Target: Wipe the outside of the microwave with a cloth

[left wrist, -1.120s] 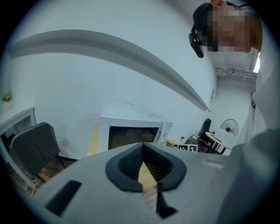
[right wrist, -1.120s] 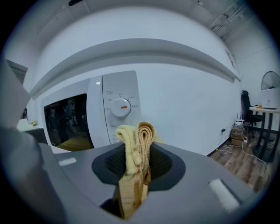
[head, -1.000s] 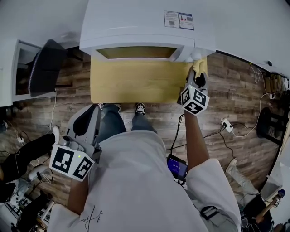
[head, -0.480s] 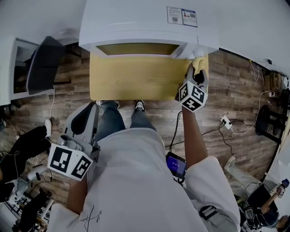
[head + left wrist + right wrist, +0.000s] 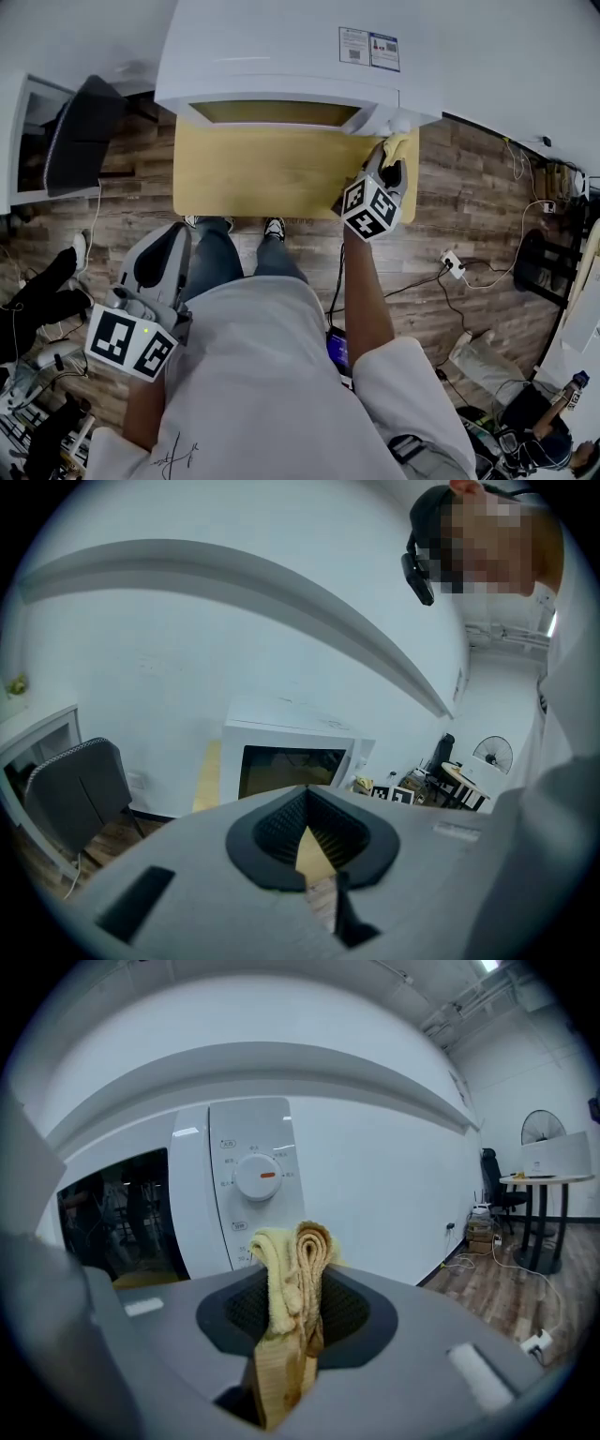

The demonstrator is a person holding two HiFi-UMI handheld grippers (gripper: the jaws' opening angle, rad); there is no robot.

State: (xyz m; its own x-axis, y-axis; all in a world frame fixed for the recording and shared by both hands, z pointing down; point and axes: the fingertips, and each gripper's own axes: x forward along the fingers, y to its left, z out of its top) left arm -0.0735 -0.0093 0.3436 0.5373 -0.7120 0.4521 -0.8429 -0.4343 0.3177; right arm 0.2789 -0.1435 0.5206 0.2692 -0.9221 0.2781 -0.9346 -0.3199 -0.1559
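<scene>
- Right gripper view: the right gripper (image 5: 292, 1321) has its grey jaws clamped on a cloth (image 5: 291, 1260), a yellow terry cloth folded into thick, looped rolls that stick up past the dark ribbed pads.
- Just beyond the cloth stands the microwave (image 5: 244, 1194), a smooth white box with rounded edges. The cloth sits before the lower part of its control panel, at the front right corner; contact cannot be told.
- On the panel a round white dial (image 5: 258, 1176) bears a short orange mark. The small print around it is too fine to read.
- The microwave door is closed and its dark glass window gives reflections only, so what is inside cannot be told.
- Left gripper view: the left gripper (image 5: 307, 808) has its black ribbed pads meeting at the tips, with nothing between them. In the head view it hangs low at the person's left side, well apart from the microwave.
- The microwave rests on a table (image 5: 272, 173) with a pale, flat wooden top.
- A sticker (image 5: 369, 45) with blue and red patches lies on the microwave's top; its print is unreadable.
- Beneath lies a floor (image 5: 469, 187) of brown wood planks, with a dark chair (image 5: 80, 131) to the left.
</scene>
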